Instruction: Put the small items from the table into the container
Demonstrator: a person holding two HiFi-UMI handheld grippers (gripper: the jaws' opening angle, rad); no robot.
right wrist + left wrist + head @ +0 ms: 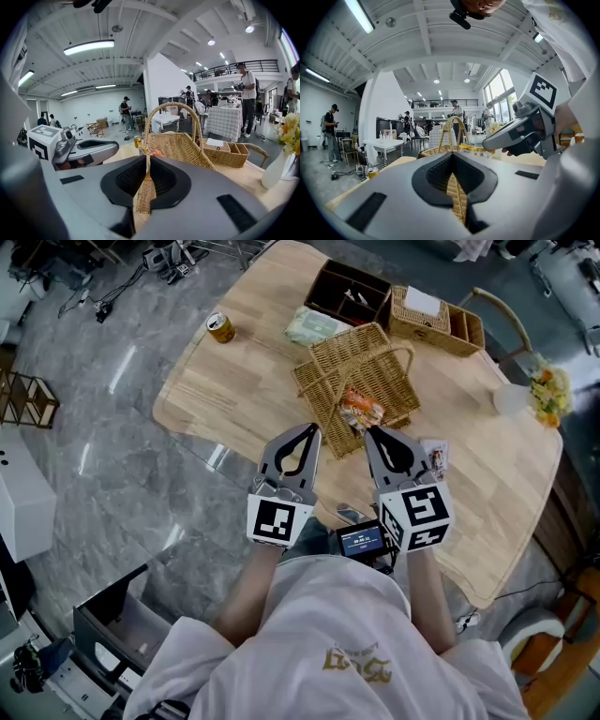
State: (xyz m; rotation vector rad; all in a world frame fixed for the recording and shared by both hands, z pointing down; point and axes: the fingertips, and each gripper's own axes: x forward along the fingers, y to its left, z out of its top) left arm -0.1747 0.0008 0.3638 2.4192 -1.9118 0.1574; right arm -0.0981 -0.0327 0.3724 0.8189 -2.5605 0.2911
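Here, packet [361,413] between right jaws

No legible text or labels

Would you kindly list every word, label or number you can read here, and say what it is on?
Nothing reads clearly.
Gold print on the white shirt: blurred.
Label on the gold drink can: too small.
Print on the orange snack packet: too small.
Text on the small blue screen: too small.
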